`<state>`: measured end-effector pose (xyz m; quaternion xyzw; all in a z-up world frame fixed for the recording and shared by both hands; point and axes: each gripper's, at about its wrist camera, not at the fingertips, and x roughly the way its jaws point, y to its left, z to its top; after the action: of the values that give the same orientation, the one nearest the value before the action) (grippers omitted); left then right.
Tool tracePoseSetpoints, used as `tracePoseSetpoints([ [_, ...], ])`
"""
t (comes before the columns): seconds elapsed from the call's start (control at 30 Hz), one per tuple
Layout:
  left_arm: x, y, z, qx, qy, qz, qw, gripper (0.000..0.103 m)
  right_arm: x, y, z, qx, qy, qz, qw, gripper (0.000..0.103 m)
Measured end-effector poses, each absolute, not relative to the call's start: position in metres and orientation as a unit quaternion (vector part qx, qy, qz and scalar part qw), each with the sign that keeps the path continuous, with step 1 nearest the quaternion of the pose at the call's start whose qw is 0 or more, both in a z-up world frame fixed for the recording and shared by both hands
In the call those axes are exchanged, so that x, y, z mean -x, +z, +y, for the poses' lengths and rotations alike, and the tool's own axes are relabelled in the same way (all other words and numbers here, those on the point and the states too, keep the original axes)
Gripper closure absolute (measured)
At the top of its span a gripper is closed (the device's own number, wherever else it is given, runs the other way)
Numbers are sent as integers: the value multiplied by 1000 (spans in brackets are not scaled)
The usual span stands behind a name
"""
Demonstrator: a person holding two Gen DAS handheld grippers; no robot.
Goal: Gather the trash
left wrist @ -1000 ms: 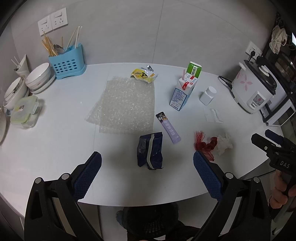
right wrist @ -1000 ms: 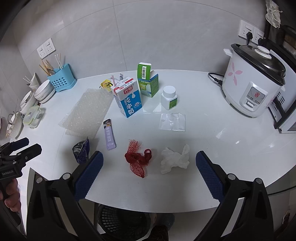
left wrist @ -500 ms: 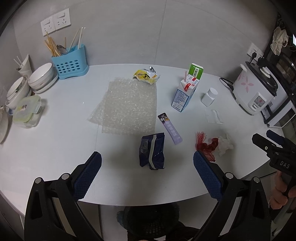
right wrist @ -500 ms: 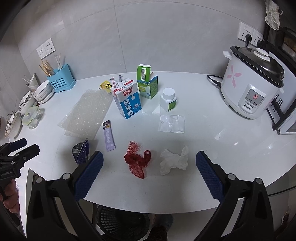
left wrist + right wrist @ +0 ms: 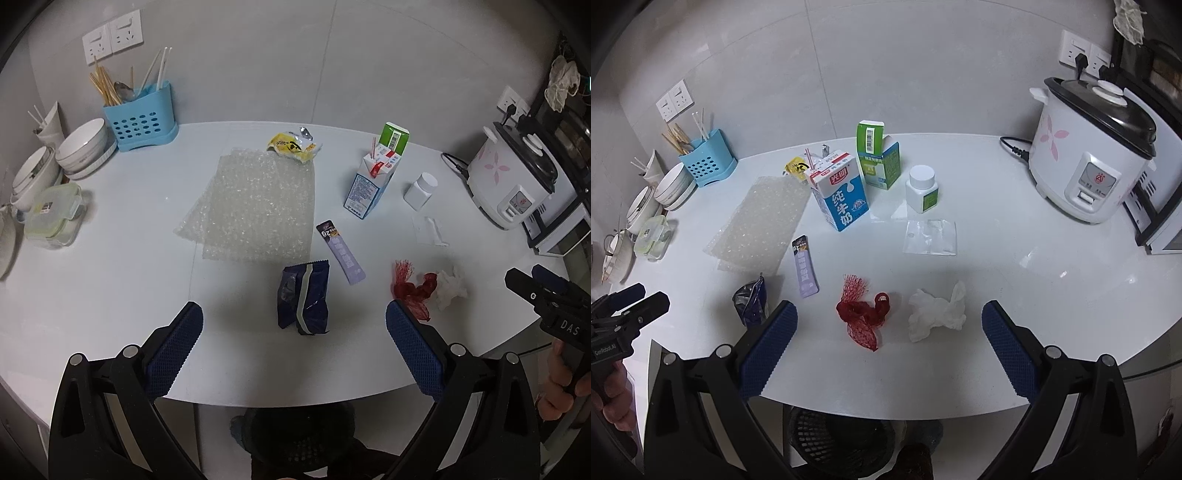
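Trash spread over white desk (image 5: 110, 288), nothing collected yet: dark blue wrapper (image 5: 304, 297) nearest front edge, purple sachet (image 5: 341, 252) just beside it, red mesh net (image 5: 864, 317) and crumpled white tissue (image 5: 936, 314) near each other toward the right, bubble wrap (image 5: 251, 206) flat mid-desk, yellow wrapper (image 5: 293, 147) at its far edge, milk carton (image 5: 840, 195), green box (image 5: 879, 155) and white bottle (image 5: 922, 189) upright further back, clear plastic bag (image 5: 930, 237) flat in front of the bottle. Black bin (image 5: 838, 439) sits under the front edge, likely so items drop straight in. Left tool (image 5: 293, 347) spread wide, empty, lined up on the blue wrapper, probably first pick. Right tool (image 5: 888, 347) also spread wide, empty, above net and tissue. Versus a second ago: both tools a bit farther back and higher, jaws same width, no item moved
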<state>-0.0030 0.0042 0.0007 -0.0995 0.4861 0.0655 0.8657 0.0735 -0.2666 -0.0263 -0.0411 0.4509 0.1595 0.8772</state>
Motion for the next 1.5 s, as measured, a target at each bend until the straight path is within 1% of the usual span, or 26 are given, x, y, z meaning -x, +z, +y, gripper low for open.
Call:
tracePoseSetpoints([
  [0.33, 0, 2, -2, 101, 56, 487, 865, 6, -71, -22, -258, 56, 161, 450, 876, 7],
  [1.5, -1, 14, -2, 97, 46, 474, 874, 6, -65, -10, -248, 49, 171, 437, 882, 7],
])
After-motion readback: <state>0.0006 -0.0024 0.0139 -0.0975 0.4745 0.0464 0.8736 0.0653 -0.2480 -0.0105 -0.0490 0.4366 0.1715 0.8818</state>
